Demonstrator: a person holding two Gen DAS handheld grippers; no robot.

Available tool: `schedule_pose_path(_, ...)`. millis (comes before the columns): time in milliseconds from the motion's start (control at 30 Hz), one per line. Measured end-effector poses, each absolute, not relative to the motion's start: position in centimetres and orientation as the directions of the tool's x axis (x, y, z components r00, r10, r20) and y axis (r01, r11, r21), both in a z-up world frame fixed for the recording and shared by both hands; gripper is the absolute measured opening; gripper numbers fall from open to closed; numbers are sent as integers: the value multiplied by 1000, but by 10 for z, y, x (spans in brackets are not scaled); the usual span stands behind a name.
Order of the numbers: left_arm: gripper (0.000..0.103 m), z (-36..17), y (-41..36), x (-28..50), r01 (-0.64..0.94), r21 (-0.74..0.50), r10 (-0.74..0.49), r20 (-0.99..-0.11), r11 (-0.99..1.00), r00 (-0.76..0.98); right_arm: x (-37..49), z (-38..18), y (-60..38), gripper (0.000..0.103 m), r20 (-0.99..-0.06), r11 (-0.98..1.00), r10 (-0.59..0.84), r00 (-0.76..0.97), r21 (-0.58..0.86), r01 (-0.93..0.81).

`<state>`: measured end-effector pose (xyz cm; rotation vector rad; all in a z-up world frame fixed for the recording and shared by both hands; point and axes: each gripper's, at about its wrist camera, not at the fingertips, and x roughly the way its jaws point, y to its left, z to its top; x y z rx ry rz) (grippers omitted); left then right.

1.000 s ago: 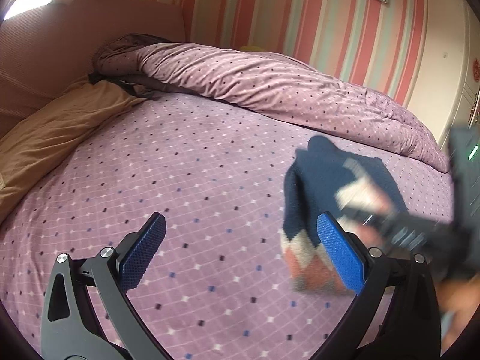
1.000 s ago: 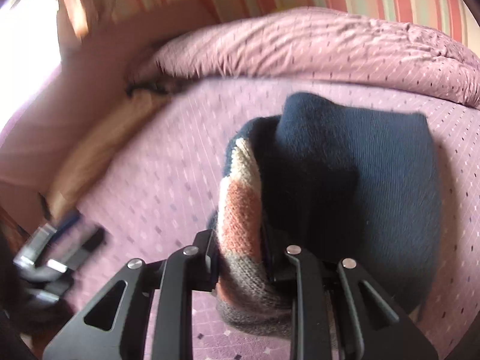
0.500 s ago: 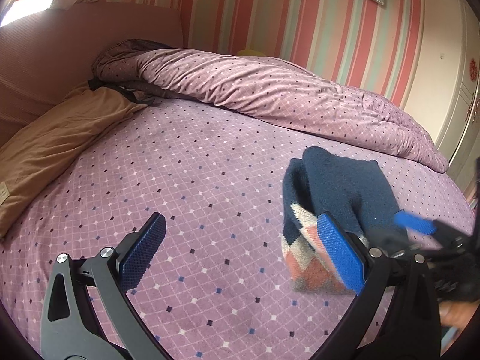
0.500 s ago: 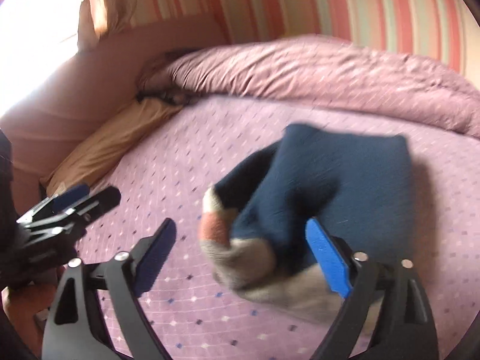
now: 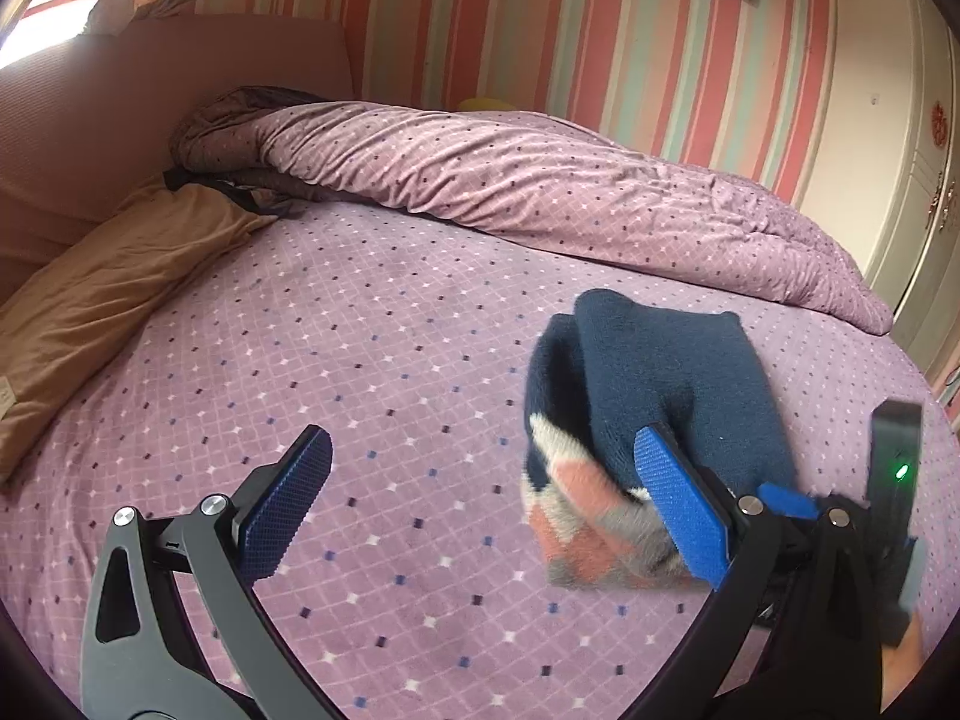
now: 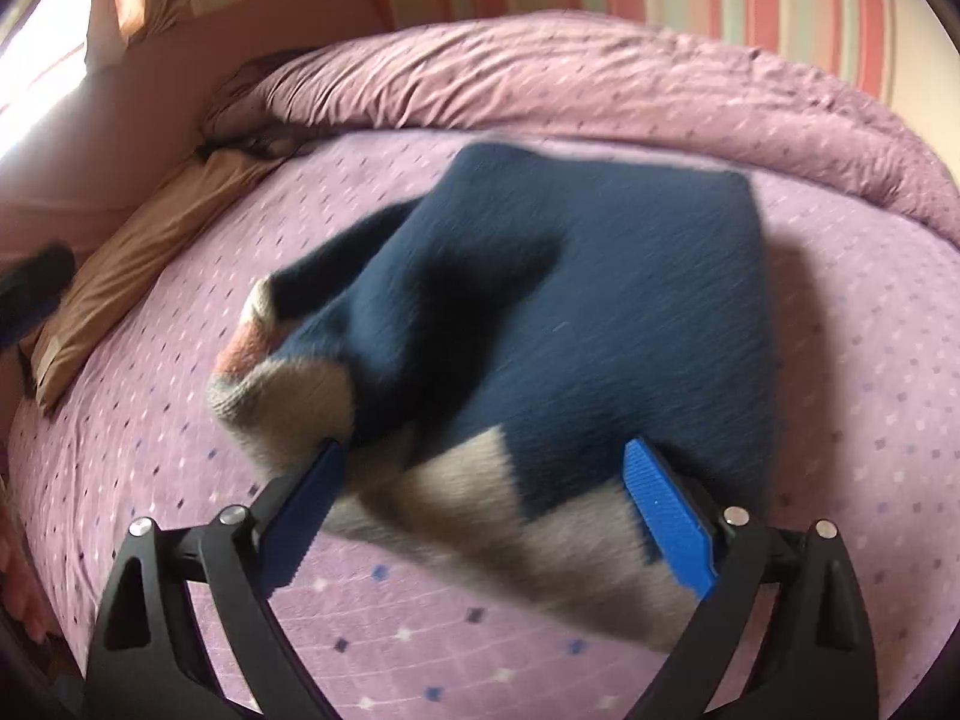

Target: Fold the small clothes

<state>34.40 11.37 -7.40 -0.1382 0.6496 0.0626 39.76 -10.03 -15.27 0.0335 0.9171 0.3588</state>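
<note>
A small navy knit garment with a pink, white and grey patterned band lies folded on the purple bed sheet. In the right wrist view it fills the middle, bunched and blurred. My left gripper is open and empty, to the left of the garment, its right finger in front of the patterned band. My right gripper is open, its fingertips at the near edge of the garment, holding nothing. Part of the right gripper shows at the right of the left wrist view.
A rolled purple duvet lies along the far side of the bed. A tan pillow lies at the left by the pink headboard. A white wardrobe stands at the right, a striped wall behind.
My right gripper was shut on the garment's patterned edge one second ago; it has opened and let go. The garment dropped onto the sheet. The left gripper stayed open.
</note>
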Motion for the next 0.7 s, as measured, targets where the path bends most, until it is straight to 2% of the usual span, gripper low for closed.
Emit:
schedule_pose_path(233,100,-70,123,348,-126,-95,42,-614,987,788,383,-151,-107,95,-761,933,328,560,166,-321)
schedule_pose_path(367,100,-68,108,360,-78,-133,-22,-622,988,783,370,-130,-148,95,-714,944,317,624,176,-278)
schedule_pose_path(467,100,-68,82,379,0,-181,-117,-639,984,760,369,-120,-191,95,-699,955,294,652,190,-227)
schedule_pose_path(700,100,-92,22,414,59,-106,-116,-698,993,707,370,-119,-262,95,-698,973,228,679,184,-137)
